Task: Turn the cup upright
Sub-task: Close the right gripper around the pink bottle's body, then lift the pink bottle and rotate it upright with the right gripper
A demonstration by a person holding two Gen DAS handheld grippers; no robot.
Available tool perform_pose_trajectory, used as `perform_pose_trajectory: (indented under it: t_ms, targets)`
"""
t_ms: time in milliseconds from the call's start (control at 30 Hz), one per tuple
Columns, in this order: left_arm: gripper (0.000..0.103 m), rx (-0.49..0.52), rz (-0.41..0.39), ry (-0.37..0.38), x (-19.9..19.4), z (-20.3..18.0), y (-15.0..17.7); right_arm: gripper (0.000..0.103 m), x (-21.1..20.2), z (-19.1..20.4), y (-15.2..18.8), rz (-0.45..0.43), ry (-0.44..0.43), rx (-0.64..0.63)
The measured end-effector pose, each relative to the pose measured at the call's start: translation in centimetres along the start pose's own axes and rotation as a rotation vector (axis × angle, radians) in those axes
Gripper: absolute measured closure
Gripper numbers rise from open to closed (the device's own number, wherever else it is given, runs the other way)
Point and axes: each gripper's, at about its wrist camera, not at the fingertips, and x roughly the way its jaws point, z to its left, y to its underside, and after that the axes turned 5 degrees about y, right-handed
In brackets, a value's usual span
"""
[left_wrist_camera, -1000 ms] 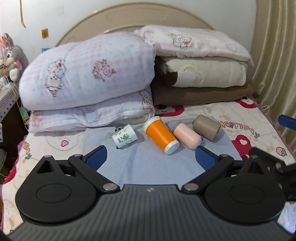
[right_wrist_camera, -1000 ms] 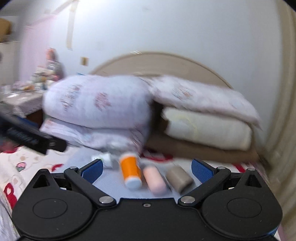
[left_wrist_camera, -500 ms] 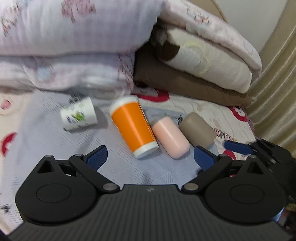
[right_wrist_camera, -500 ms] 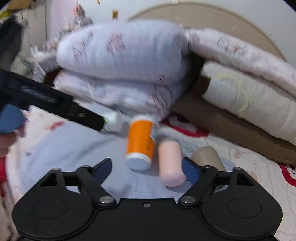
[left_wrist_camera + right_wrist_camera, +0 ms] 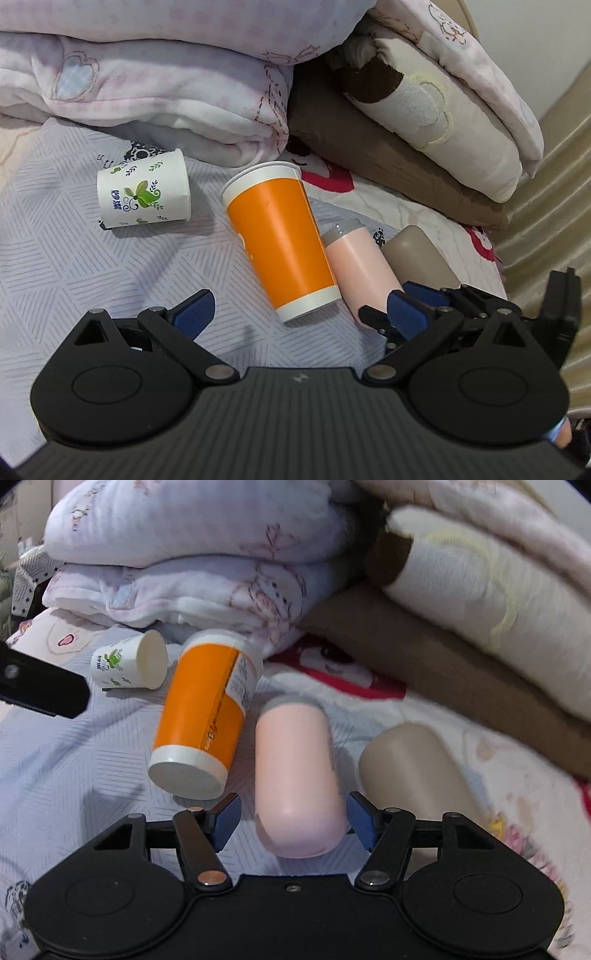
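Several cups lie on their sides on a lilac cloth (image 5: 74,258) on the bed: a small white leaf-print paper cup (image 5: 144,195), a tall orange cup (image 5: 280,243), a pink cup (image 5: 358,269) and a taupe cup (image 5: 417,258). My left gripper (image 5: 299,310) is open and empty, just in front of the orange cup's base. My right gripper (image 5: 293,821) is open, its fingers on either side of the pink cup's (image 5: 295,775) closed end, not clamped. The orange cup (image 5: 203,716), white cup (image 5: 129,664) and taupe cup (image 5: 410,768) show there too.
Folded quilts (image 5: 147,74) and pillows (image 5: 424,103) are stacked right behind the cups. A beige curtain (image 5: 546,206) hangs at the right. The right gripper's body (image 5: 480,306) sits close beside my left one.
Both grippers have moved forward and down toward the cups. The right gripper now straddles the pink cup's end; the left has come close to the orange cup.
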Motion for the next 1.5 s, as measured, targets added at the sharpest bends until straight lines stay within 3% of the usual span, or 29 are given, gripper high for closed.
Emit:
perform_pose_trajectory:
  t_ms: [100,267,467,600,867,1000,1200,1300,1500]
  targets:
    - [0.003,0.009,-0.002,0.002,0.3,0.1,0.0,0.033,1.0,0.1,0.4,-0.008,0.038,0.002]
    - [0.003,0.0,0.007,0.006,0.6,0.5,0.1,0.035,1.9,-0.7,0.5,-0.016,0.015,0.086]
    - [0.003,-0.002,0.022,0.007,0.4,0.5,0.3,0.035,0.0,-0.5,0.6,0.064,0.062,0.228]
    - [0.003,-0.007,0.041,0.01,0.0,0.4,1.1,0.035,-0.4,-2.0,2.4,0.132,-0.011,0.423]
    - [0.003,0.023,0.075,0.025,-2.1,-0.5,2.2,0.035,-3.1,-0.6,5.7,0.177,-0.125,0.623]
    - [0.002,0.03,0.143,0.036,-2.7,-0.4,3.4,0.035,-4.6,1.6,6.9,0.198,-0.186,0.673]
    - [0.002,-0.017,0.17,0.063,-4.4,1.0,4.6,0.035,-6.1,4.2,8.1,0.207,-0.246,0.721]
    - [0.002,-0.054,0.208,0.107,-4.6,1.8,5.4,0.035,-6.5,5.3,8.6,0.221,-0.282,0.729]
    - [0.003,-0.072,0.245,0.098,-3.8,2.6,6.7,0.035,-6.8,7.0,8.9,0.251,-0.316,0.691]
